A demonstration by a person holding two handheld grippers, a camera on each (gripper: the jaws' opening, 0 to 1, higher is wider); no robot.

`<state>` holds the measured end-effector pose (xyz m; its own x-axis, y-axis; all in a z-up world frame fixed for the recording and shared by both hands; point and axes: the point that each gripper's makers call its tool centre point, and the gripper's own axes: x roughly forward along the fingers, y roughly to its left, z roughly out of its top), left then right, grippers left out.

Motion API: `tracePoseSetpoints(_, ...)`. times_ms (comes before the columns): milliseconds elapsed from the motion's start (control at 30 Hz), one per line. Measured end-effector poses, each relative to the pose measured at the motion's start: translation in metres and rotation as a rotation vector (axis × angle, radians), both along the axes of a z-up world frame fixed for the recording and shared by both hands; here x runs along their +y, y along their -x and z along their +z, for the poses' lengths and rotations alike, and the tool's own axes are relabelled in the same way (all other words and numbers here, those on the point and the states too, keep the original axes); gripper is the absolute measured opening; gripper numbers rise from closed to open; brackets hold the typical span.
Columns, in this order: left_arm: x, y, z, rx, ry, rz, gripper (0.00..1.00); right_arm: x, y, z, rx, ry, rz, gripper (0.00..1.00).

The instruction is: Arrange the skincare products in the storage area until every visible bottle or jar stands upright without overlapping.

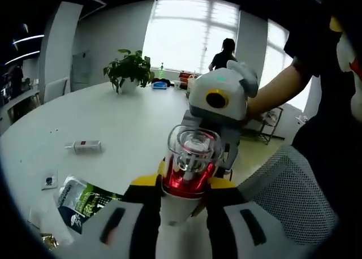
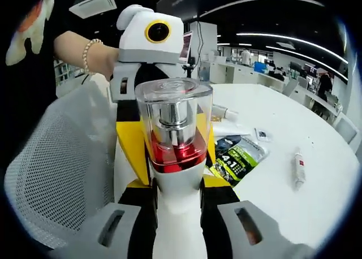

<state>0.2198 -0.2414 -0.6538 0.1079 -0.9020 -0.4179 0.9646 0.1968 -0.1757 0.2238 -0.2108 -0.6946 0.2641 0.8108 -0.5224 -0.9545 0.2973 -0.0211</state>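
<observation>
Left gripper view: the left gripper [image 1: 184,205] pinches a white pump bottle [image 1: 186,185] between its two jaws, the bottle held above the near edge of a round white table [image 1: 124,120]. The bottle has a red collar and a clear cap [image 1: 194,146] over the pump. Just beyond it the right gripper [image 1: 218,100] faces this camera, its yellow pads also at the bottle; a person's forearm [image 1: 277,89] runs to it from the right. On the table a small white tube [image 1: 83,146] lies on its side, well left of the bottle; nearer lie a green-and-black pouch [image 1: 82,199] and a small sachet [image 1: 50,181]. A potted plant [image 1: 129,69] stands at the far edge, and a person stands by the window. A mesh chair [image 1: 288,185] is at the near right.

Right gripper view: the right gripper [image 2: 178,214] clamps the same bottle [image 2: 175,197] by its white body, cap [image 2: 174,120] uppermost. The left gripper [image 2: 148,41] is directly behind, its yellow pads [image 2: 133,149] flanking the bottle. To the right, on the table [image 2: 294,214], lie the pouch [image 2: 237,154], the sachet [image 2: 261,134] and the tube [image 2: 298,167], all apart from one another.
</observation>
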Motion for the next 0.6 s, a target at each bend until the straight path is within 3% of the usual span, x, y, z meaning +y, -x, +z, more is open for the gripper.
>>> tracePoseSetpoints(600,-0.015,-0.028,-0.002,0.009,0.045,0.005,0.25,-0.018,-0.028,-0.004,0.009,-0.02,-0.035,0.28)
